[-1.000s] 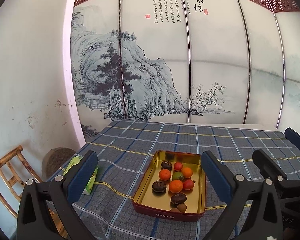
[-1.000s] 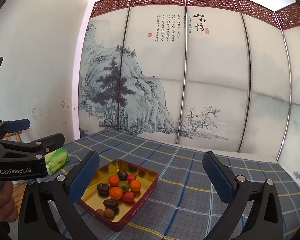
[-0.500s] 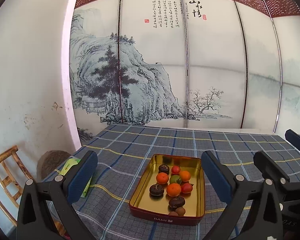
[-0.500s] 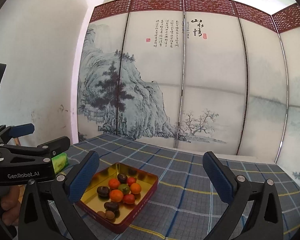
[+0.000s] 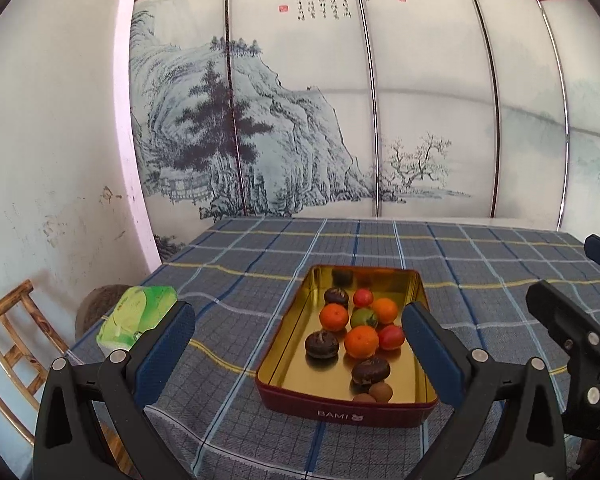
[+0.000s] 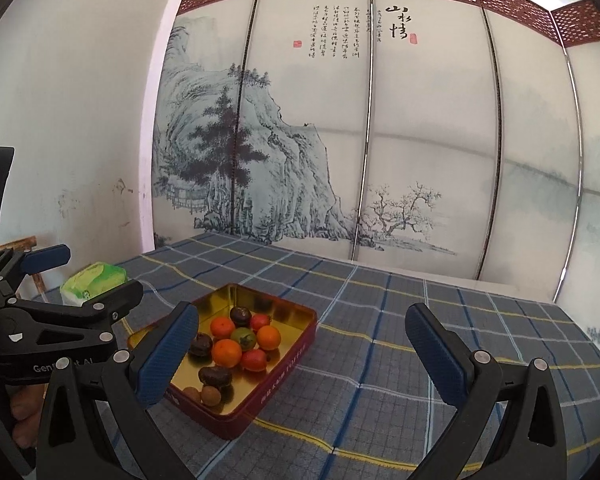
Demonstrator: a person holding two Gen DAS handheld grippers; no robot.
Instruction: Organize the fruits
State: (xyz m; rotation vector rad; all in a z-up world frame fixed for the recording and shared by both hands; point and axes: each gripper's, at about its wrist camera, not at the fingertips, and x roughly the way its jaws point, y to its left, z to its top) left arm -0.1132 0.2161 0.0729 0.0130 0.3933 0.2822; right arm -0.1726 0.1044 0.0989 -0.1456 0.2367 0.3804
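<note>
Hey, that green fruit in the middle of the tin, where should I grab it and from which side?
Take the green fruit from above, fingers across its round middle. Oranges and red fruit crowd its sides, and the tin walls block a low approach.

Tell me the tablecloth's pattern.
Blue-grey plaid tablecloth with yellow and white lines, clearest in the right wrist view.
</note>
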